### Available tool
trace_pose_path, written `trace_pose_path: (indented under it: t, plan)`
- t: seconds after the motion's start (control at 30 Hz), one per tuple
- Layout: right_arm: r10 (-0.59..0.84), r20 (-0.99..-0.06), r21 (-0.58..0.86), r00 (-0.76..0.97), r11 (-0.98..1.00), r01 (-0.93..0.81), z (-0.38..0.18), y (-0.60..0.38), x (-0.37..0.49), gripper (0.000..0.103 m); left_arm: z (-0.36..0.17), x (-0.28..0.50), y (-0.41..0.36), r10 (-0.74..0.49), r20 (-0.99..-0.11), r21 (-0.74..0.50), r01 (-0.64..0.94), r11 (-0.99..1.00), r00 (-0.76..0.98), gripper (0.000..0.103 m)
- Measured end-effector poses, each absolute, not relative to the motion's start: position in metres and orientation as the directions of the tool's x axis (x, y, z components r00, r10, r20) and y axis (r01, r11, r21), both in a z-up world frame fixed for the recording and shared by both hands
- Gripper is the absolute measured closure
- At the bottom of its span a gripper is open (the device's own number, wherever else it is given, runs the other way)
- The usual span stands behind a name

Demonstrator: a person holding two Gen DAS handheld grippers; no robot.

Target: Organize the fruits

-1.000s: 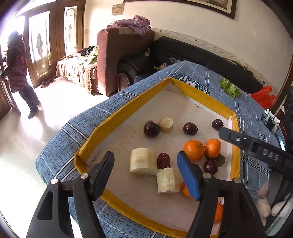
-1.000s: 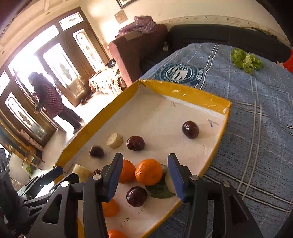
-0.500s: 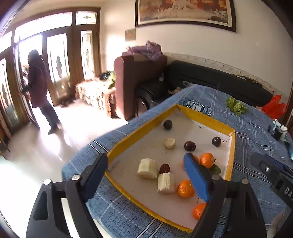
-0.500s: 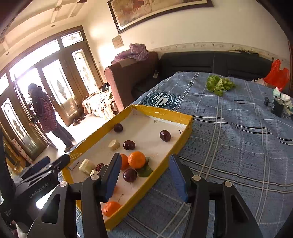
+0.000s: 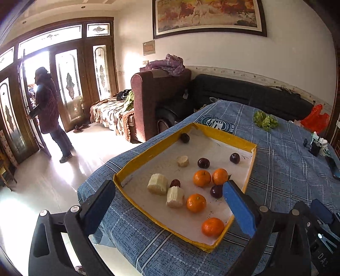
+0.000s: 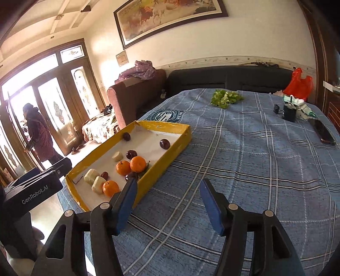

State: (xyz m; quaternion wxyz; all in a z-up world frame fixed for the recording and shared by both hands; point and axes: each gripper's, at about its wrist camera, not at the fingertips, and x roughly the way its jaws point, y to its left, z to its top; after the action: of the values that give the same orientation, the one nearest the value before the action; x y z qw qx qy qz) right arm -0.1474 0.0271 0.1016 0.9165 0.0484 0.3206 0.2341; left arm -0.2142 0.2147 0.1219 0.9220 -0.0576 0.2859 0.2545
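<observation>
Fruits in tray (image 5: 136,164), four oranges (image 5: 202,178), three cane pieces (image 5: 157,186), both jaws spread, empty.

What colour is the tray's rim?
Yellow; the tray rim shows best in the left wrist view.

This is the living room of a home. A dark sofa (image 5: 250,95) and a brown armchair (image 5: 153,102) with purple clothing (image 5: 167,63) heaped on its back stand under a framed horse painting (image 5: 209,17), and a patterned daybed (image 5: 108,114) leads toward wooden double doors with ornamental glass panes (image 5: 65,85), where a person in a dark coat (image 5: 48,110) stands on the glossy tiled floor (image 5: 42,180). A checked blue cloth (image 6: 244,159) covers the table, and shoes (image 5: 79,127) lie by the doors.
</observation>
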Motion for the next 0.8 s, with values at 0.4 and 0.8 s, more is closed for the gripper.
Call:
trace_pose_path:
  t: [0.4, 0.8]
  plan:
    - [0.437, -0.538, 0.182, 0.721, 0.895, -0.407, 0.111, 0.021, -0.172, 0.030, 0.126, -0.217, 0.192, 0.369, -0.576, 0.040, -0.426, 0.904, 0.730, 0.002]
    - [0.427, -0.551, 0.187, 0.717, 0.901, -0.392, 0.106, 0.018, -0.170, 0.030, 0.120, -0.215, 0.186, 0.338, -0.594, 0.036, -0.395, 0.918, 0.730, 0.002]
